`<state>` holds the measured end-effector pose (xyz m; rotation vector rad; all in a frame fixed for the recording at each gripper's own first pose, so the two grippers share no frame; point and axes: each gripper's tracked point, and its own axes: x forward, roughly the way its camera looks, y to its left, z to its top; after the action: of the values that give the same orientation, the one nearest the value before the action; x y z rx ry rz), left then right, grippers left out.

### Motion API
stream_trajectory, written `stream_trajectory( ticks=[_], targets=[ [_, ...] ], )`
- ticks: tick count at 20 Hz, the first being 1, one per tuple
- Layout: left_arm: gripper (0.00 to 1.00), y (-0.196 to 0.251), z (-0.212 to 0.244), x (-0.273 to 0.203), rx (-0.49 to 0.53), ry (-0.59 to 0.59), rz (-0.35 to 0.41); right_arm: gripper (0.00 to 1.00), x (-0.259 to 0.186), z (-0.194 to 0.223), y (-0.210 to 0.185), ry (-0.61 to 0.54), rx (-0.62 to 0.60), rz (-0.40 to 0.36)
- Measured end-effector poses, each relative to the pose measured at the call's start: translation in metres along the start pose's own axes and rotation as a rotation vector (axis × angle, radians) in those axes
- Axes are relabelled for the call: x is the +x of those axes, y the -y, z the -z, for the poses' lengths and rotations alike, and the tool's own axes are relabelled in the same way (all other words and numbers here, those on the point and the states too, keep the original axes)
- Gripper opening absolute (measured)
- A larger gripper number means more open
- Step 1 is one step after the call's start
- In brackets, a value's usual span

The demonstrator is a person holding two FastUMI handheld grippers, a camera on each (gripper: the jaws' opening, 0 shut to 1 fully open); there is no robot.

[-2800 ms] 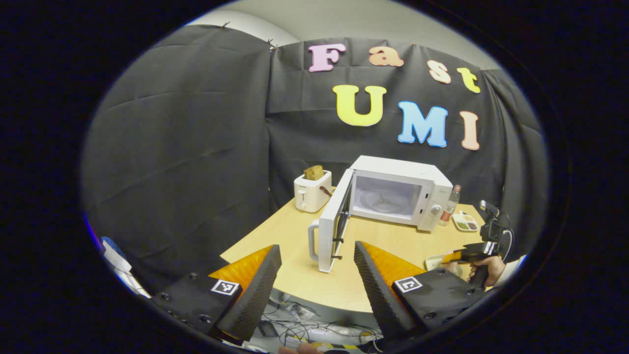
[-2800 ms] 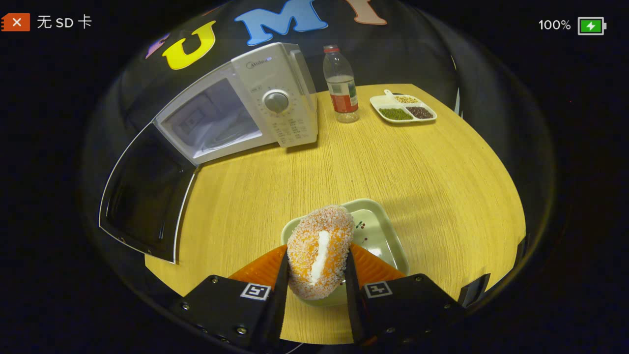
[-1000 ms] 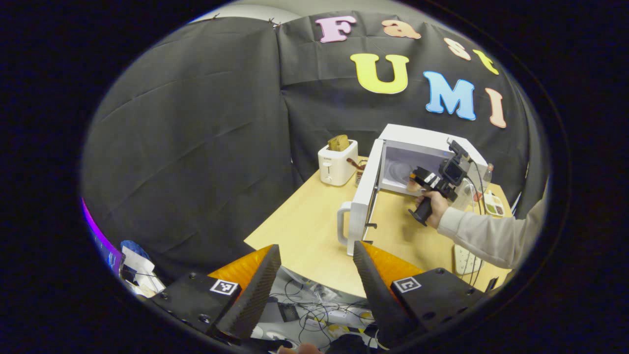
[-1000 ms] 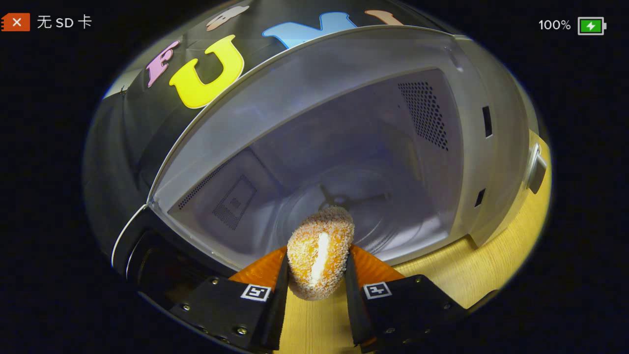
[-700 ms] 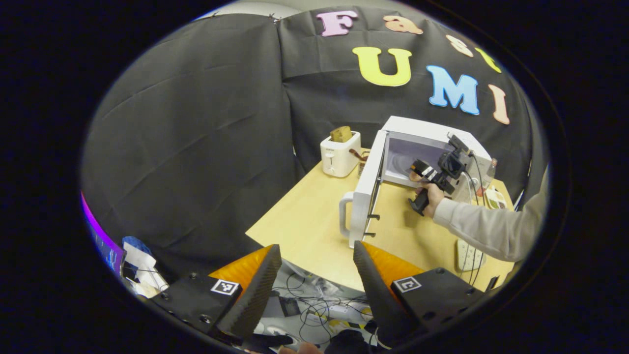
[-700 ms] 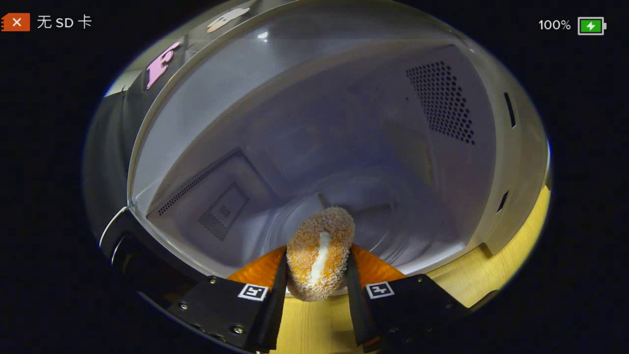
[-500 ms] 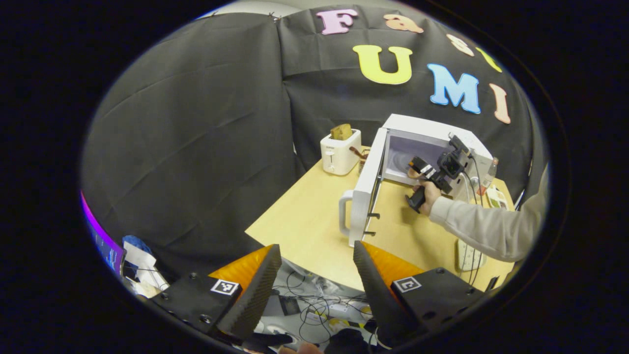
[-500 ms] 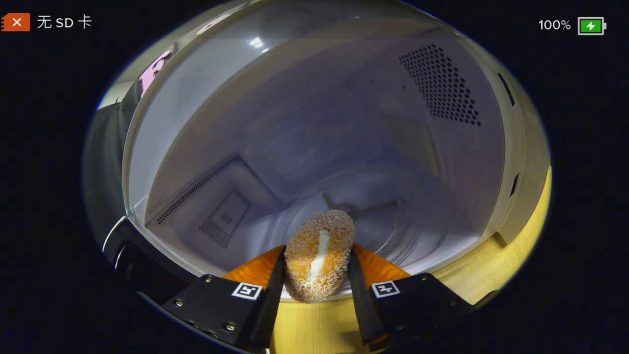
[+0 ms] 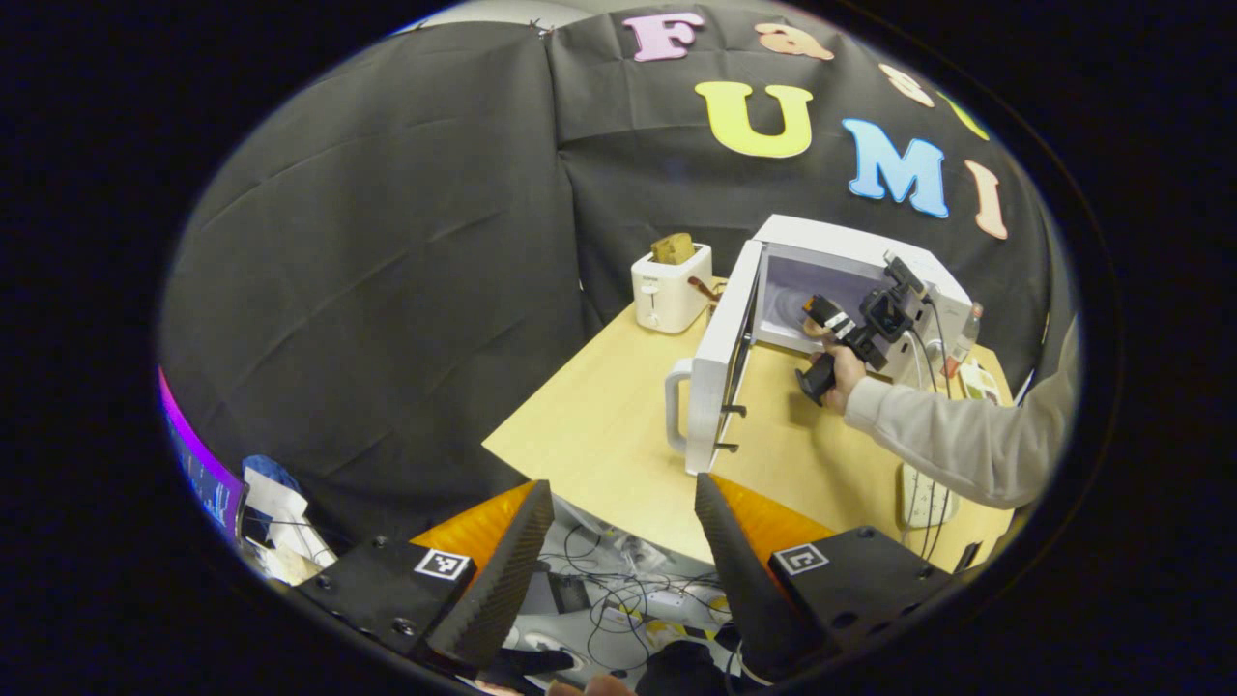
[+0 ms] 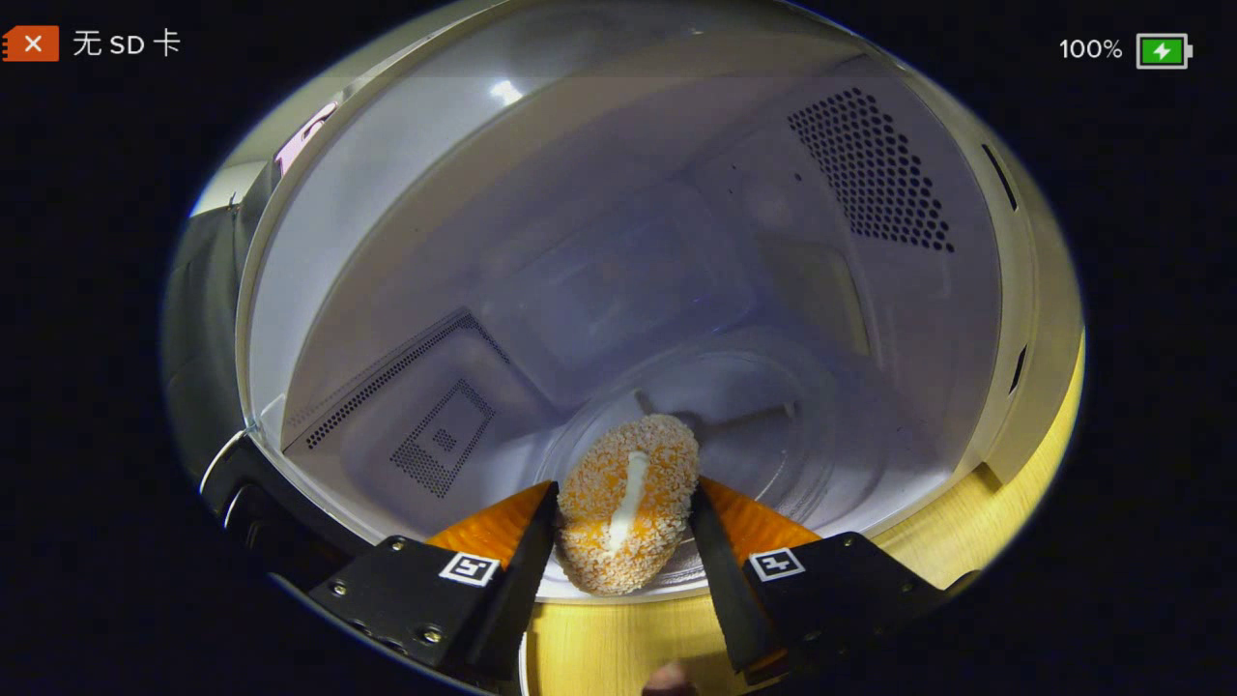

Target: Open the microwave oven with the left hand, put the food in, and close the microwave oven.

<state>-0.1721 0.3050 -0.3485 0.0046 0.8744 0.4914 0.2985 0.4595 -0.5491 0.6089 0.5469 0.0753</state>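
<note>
Moved: right tool [image 10: 623, 527], gripping the food [image 10: 626, 503], now reaches inside the microwave oven [image 10: 676, 242].
Left tool [image 9: 618, 541]: open, empty.
Risk: early release drops it at the sill.

Room at the microwave mouth

We see the door [image 9: 713, 382] swung wide; the right gripper [image 10: 623, 503] with the food [image 10: 626, 503] occupies the low cavity [image 10: 618, 280], open space above.
</note>
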Motion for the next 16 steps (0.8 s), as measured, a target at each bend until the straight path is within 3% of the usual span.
stream_trajectory(
  ticks=[4, 5, 9, 16],
  targets=[
    [0.98, 0.001, -0.010, 0.000, -0.002, 0.024, 0.004, 0.87, -0.011, 0.001, -0.007, -0.026, -0.013, -0.021],
    [0.98, 0.003, -0.013, -0.001, -0.002, 0.030, 0.006, 0.99, -0.015, -0.001, -0.005, -0.025, -0.031, -0.015],
    [1.00, 0.002, -0.025, -0.003, 0.011, 0.071, 0.008, 0.98, -0.043, 0.006, -0.011, -0.080, -0.065, -0.061],
    [0.98, -0.013, -0.047, 0.031, 0.031, 0.176, 0.043, 0.98, -0.125, -0.035, -0.001, -0.135, -0.078, -0.116]
  ],
)
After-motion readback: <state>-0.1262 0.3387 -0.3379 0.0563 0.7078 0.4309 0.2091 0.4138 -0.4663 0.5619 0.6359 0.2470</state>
